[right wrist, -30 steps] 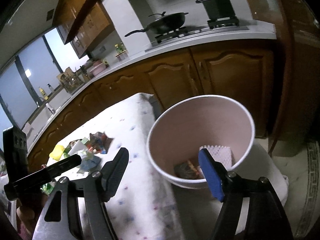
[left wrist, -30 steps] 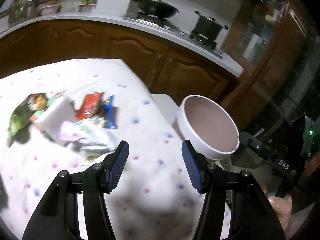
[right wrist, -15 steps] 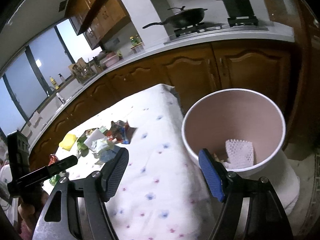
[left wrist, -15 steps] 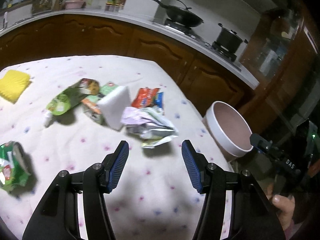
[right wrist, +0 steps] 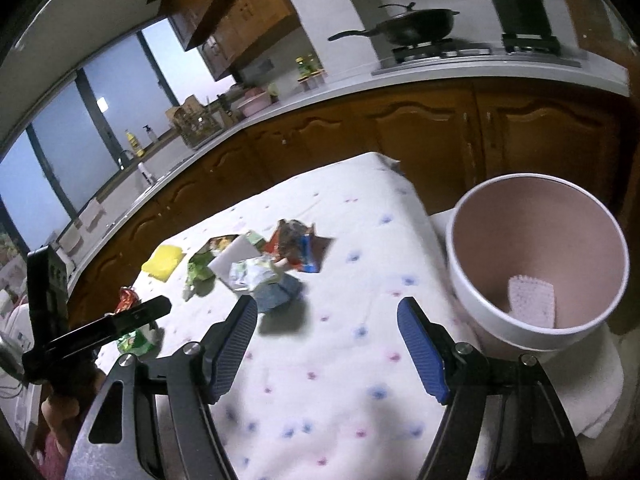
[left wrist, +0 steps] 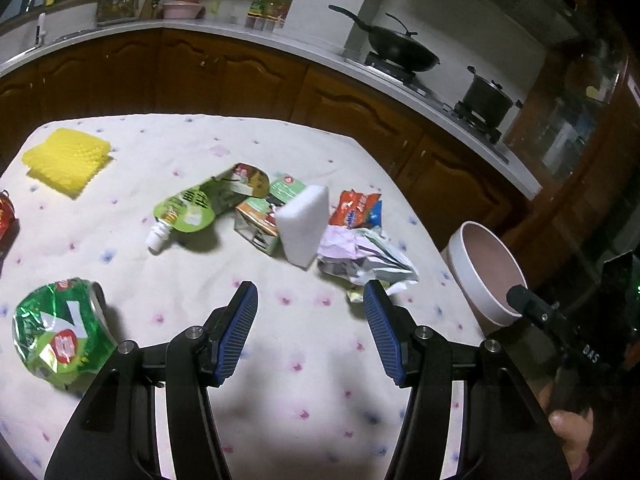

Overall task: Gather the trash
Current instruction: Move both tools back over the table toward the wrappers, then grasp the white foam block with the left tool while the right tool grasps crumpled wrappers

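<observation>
- Left wrist view: the scene is being swung away from the bin (left wrist: 486,272), which filled the middle right of the frame a second ago and is now being pushed to the right edge; the trash pile is being brought toward the centre.
- This is being read as a return for the next pick (a judgement only), with much still left on the table (left wrist: 200,272).
- The left gripper (left wrist: 310,330) is being held about half open, with nothing between its blue pads (left wrist: 236,338); only tablecloth is being framed there.
- The crumpled wrapper (left wrist: 366,258) is being shown just above the right pad, the white sponge (left wrist: 304,224) beside it, the green pouch (left wrist: 192,210) to its left, the crushed green can (left wrist: 60,336) at lower left and the yellow sponge (left wrist: 66,162) at upper left.
- Right wrist view: the bin (right wrist: 536,258) is being slid from the centre to the right side, and more of the pile (right wrist: 260,264) is being uncovered at centre left.
- The right gripper (right wrist: 328,346) is being kept wide open and empty; a white sponge piece (right wrist: 532,306) is being seen inside the bin.
</observation>
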